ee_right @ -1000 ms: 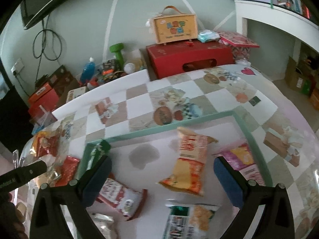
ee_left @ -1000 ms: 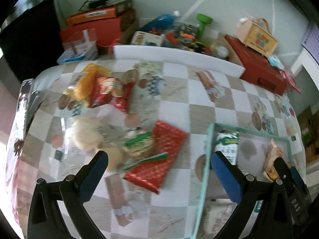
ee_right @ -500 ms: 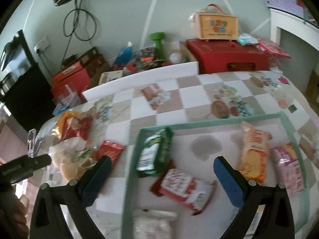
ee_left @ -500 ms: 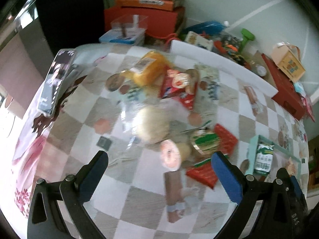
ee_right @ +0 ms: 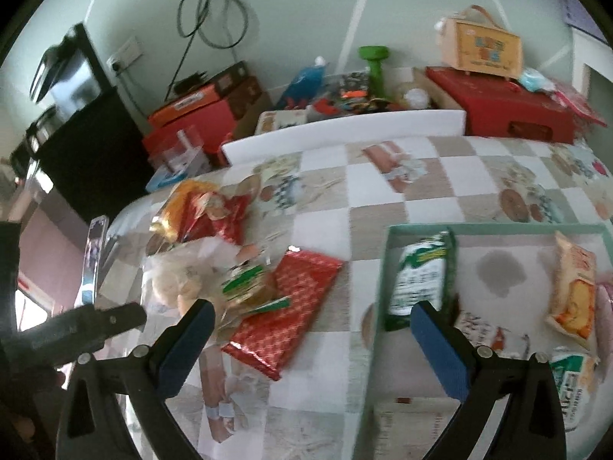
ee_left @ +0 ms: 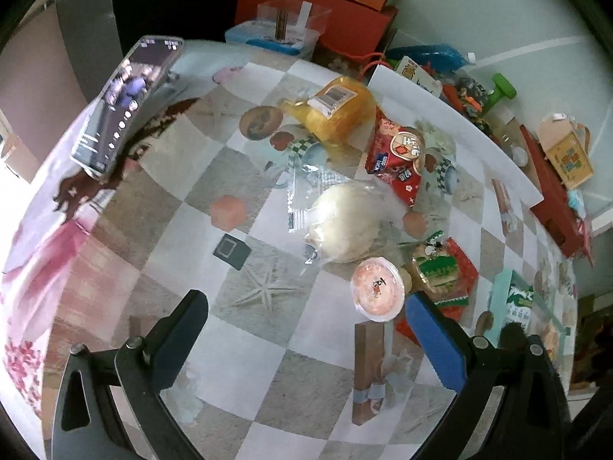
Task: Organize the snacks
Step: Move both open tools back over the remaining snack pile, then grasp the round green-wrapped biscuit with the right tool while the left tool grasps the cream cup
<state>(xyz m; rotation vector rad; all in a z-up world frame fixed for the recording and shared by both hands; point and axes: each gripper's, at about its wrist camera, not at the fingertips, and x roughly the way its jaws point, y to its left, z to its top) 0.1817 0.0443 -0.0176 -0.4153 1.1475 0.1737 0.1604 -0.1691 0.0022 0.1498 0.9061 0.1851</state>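
Snacks lie in a loose heap on the checked tablecloth (ee_left: 264, 329), left of the green-rimmed tray (ee_right: 383, 268).

Since a second ago both views have swung left: the left gripper (ee_left: 306, 329) now hangs over bare cloth in front of the heap, its jaws spread wide and empty, with the pink-lidded cup (ee_left: 378, 294) just inside its right finger and the clear-wrapped bun (ee_left: 345, 226) beyond. The right gripper (ee_right: 312, 339), also spread and empty, now straddles the tray's left rim, the red packet (ee_right: 291, 306) between its fingers and the green bag (ee_right: 419, 276) leaning inside the rim. A phone (ee_left: 122, 103) stands at the table's left edge; open cloth lies nearest the left gripper.
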